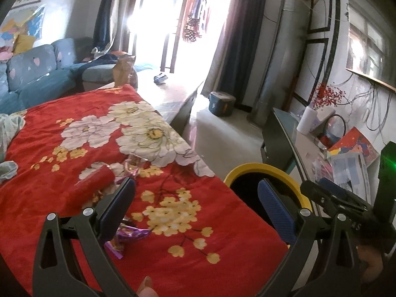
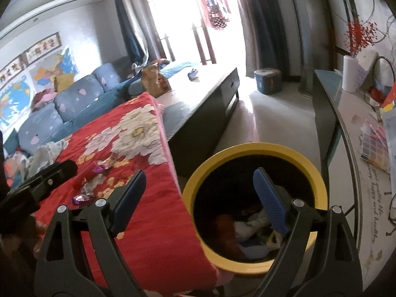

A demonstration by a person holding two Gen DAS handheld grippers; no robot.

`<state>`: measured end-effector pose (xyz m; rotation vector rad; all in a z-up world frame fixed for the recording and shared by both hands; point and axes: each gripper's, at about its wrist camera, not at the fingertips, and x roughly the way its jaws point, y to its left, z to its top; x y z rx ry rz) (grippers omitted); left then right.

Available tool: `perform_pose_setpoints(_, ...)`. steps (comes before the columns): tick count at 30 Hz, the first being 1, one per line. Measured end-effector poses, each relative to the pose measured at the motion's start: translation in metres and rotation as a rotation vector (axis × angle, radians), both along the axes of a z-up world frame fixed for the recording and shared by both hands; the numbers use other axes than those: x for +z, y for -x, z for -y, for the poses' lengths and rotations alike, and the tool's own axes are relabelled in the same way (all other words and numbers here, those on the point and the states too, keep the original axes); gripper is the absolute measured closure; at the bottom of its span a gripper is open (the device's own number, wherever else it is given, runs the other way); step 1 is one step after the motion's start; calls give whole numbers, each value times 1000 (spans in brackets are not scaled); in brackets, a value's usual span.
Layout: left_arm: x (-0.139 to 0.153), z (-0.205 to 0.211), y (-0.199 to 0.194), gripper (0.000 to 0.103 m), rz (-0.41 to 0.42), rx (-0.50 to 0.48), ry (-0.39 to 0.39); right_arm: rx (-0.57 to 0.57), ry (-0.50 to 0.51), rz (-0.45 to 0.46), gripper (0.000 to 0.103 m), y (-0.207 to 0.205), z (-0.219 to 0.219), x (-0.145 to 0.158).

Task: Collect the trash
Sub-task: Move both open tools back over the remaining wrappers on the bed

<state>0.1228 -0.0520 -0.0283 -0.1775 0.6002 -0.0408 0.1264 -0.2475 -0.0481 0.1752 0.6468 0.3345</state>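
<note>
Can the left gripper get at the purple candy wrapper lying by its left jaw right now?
Probably yes. The left gripper has open, empty jaws, and the purple candy wrapper lies exposed on the red floral blanket with nothing over it.

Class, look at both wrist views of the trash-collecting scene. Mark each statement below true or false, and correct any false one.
1. The bin has a yellow rim. True.
2. The bin is empty. False: crumpled trash lies at its bottom.
3. The right gripper is open with nothing between its fingers. True.
4. The cloth on the table is plain blue. False: it is red with a flower print.
5. A purple wrapper lies on the cloth near the left gripper. True.
6. The left gripper is holding the red tube. False: it is open and empty; the tube lies on the cloth.
</note>
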Motion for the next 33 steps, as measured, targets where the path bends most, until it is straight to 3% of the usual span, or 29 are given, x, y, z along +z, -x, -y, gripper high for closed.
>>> perform_pose_setpoints(33,-4,-109,23,7,5,218,88,268,52,7,22,35,-98,7)
